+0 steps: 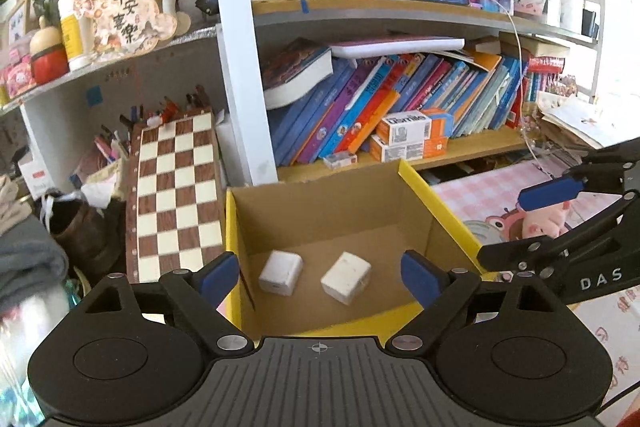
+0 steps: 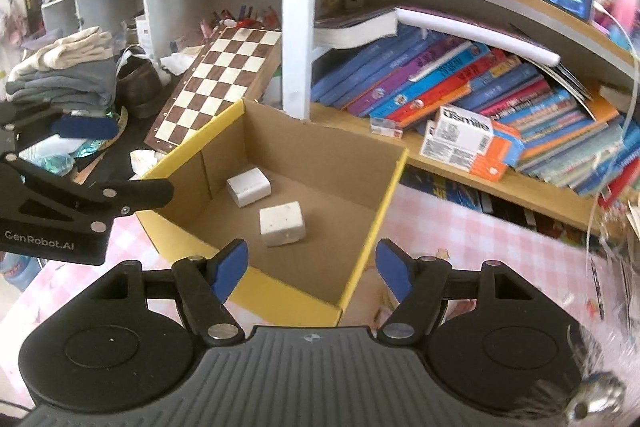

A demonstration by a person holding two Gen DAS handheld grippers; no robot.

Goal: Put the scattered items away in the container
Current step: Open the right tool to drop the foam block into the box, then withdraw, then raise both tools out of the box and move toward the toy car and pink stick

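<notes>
Both grippers spread wide, holding nothing, poised at the box.

Left gripper (image 1: 320, 273) above the near rim of the yellow-edged open cardboard box (image 1: 416, 183); right gripper (image 2: 312, 269) at its near right corner. Ahead and below, two white block-shaped chargers (image 1: 280, 271) (image 1: 346, 277) side by side on the floor inside, nearer the left gripper.

The cardboard box (image 1: 332, 211) stood on the tablecloth (image 1: 480, 195), before the bookshelf (image 1: 400, 11). Two charger blocks (image 1: 280, 271) (image 1: 346, 277) lay apart on its floor, side by side. A chessboard (image 1: 176, 195) leaned at ten o'clock of the box; small cartons (image 1: 412, 135) sat at one o'clock, on the shelf.
</notes>
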